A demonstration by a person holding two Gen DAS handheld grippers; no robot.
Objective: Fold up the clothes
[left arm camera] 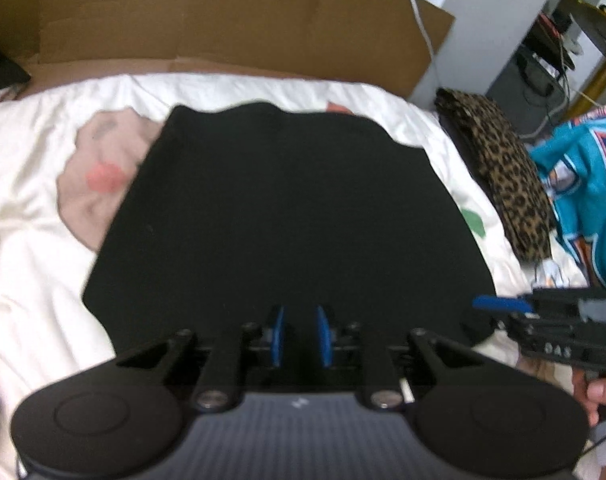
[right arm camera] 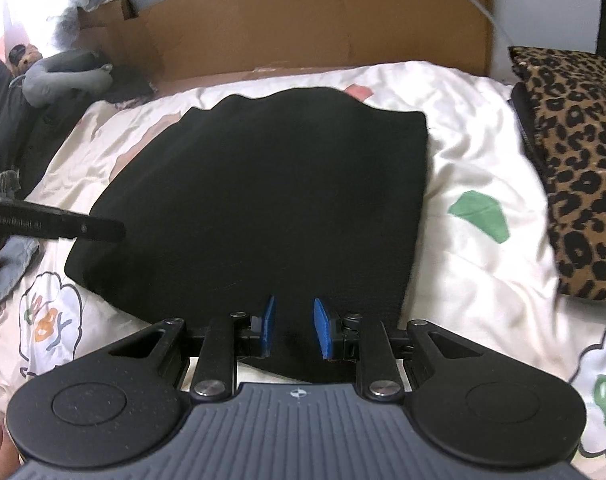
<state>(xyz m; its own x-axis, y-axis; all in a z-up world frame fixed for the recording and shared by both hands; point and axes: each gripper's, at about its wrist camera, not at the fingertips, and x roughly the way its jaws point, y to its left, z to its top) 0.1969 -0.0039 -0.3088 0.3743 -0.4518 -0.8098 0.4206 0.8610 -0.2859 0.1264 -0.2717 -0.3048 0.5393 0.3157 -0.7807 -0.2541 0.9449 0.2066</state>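
Observation:
A black garment (left arm camera: 279,208) lies flat and folded into a rough rectangle on the white printed bedsheet (left arm camera: 31,240). My left gripper (left arm camera: 301,336) hovers over the garment's near edge, its blue pads apart with only flat cloth showing below the gap. In the right wrist view the same garment (right arm camera: 263,200) fills the middle. My right gripper (right arm camera: 295,328) stands over its near edge, pads apart and pressing on nothing. The right gripper (left arm camera: 499,304) also shows by the garment's near right corner. The left gripper (right arm camera: 103,232) juts in beside the left edge.
A leopard-print garment (right arm camera: 575,168) lies at the bed's right side, with a teal jersey (left arm camera: 591,184) beyond it. Flattened cardboard (left arm camera: 223,20) stands behind the bed. A grey plush toy (right arm camera: 63,76) sits at the far left. A person's hand (left arm camera: 595,392) holds the right gripper.

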